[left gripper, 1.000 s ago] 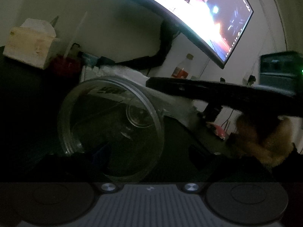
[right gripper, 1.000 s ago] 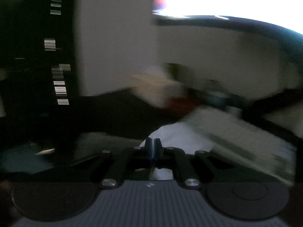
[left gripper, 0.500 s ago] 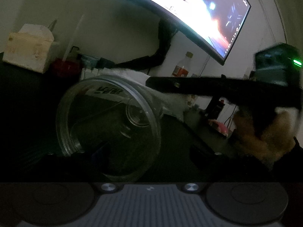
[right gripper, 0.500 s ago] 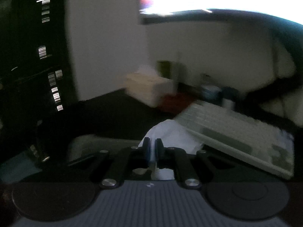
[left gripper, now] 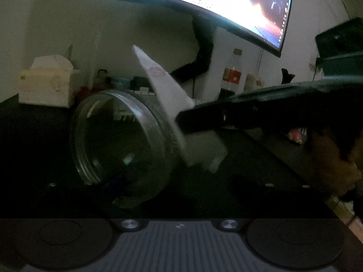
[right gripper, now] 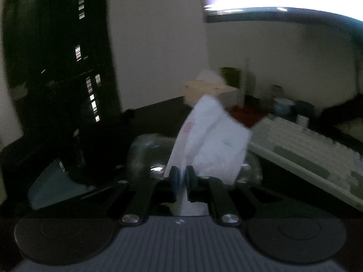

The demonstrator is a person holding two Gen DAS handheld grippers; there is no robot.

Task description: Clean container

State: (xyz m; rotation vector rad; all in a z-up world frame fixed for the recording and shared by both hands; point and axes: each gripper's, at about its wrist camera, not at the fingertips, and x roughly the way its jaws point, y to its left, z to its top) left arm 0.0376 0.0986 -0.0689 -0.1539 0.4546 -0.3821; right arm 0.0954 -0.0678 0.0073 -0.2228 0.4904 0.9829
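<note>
My right tongs (right gripper: 180,182) pinch a white tissue (right gripper: 211,145), held just beside the mouth of the clear container (left gripper: 122,140), which lies tilted above the dark bench (left gripper: 238,170). Left tongs' state: cannot tell, too dark.

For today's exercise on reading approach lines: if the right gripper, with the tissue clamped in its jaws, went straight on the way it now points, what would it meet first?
Most likely the clear container, which lies just ahead of the right gripper and its tissue. Blur makes depth uncertain; the keyboard sits off to the right of that line.
</note>
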